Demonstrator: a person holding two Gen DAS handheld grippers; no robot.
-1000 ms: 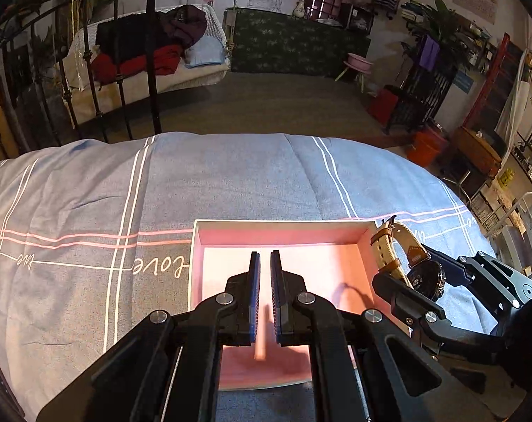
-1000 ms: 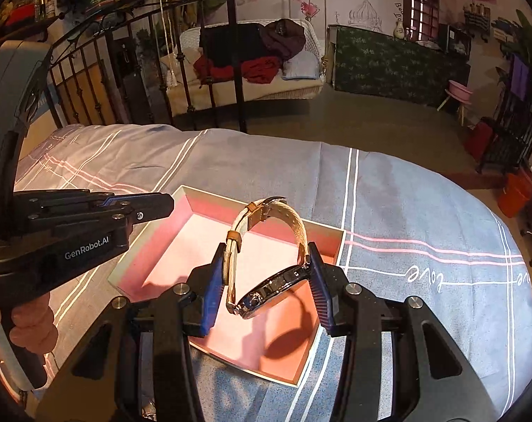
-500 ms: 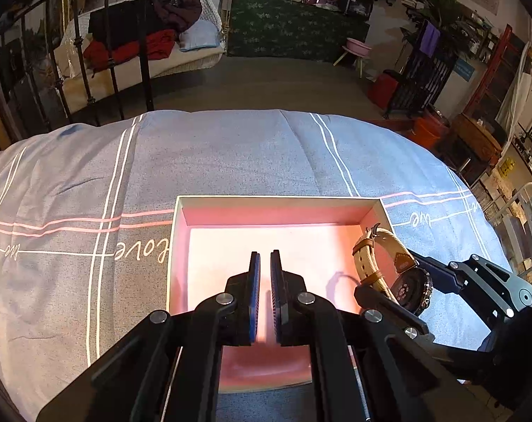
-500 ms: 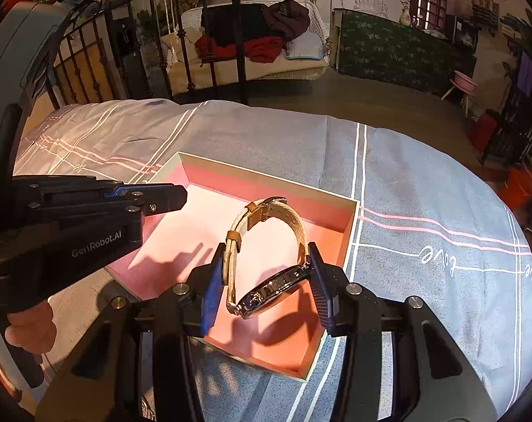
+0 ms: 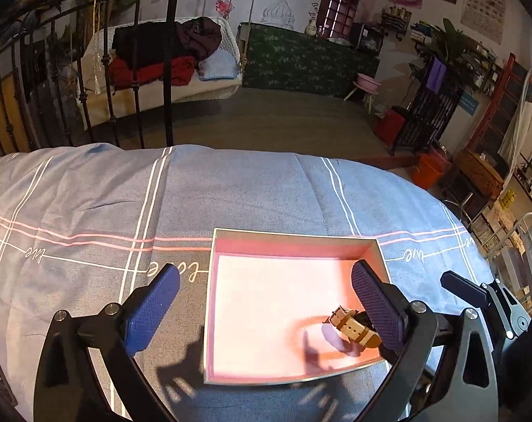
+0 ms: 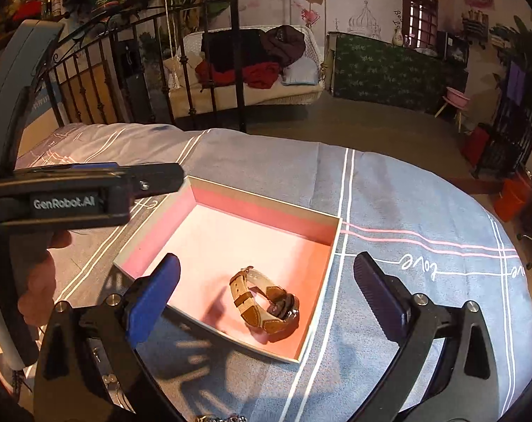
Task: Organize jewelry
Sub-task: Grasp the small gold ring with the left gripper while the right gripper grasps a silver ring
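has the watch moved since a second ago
Yes. The watch was up between the right gripper's jaws; now it lies on the floor of the pink box, near its right wall.

Watch [image 6: 264, 299]: tan strap of leather look, matt, stitched edges; dark case glossy. Box [image 6: 266, 207] around watch: card-like walls, pale matt rim, pink matt lining, smooth floor. Bedcover [image 6: 406, 218] under box: grey-blue woven cloth, matt, lightly creased, printed white and pink lines. Right gripper [image 6: 266, 288] above box: black matt plastic-look frame, bright metal screws, blue textured pads [image 6: 150, 302]. Left gripper [image 5: 266, 302]: same finish, knurled blue pads [image 5: 376, 309]. Bed frame [image 6: 236, 52] beyond box: black metal bars.
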